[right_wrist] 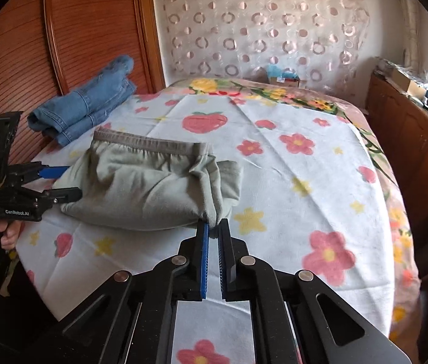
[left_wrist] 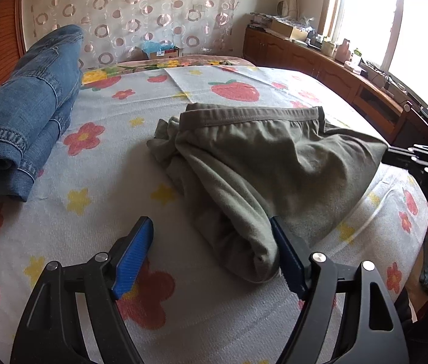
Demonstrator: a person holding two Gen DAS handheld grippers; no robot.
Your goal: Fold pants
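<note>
Both cameras sit low over the bed (left_wrist: 214, 318), close to the olive pants (left_wrist: 259, 163), looking toward the circle-patterned curtain (right_wrist: 259, 24). The left view comes from the headboard side, the right from nearer the window. Each catches the other gripper, the pants and the folded jeans (right_wrist: 83, 112).

Home bedroom, bed w/ strawberry-and-flower print sheet (right_wrist: 274, 163), wooden headboard (right_wrist: 92, 30), circle-pattern curtain (right_wrist: 259, 24) on back wall, low wood cabinets (left_wrist: 305, 57) w/ clutter under bright window (left_wrist: 365, 15), folded jeans (left_wrist: 28, 106) on bed.
</note>
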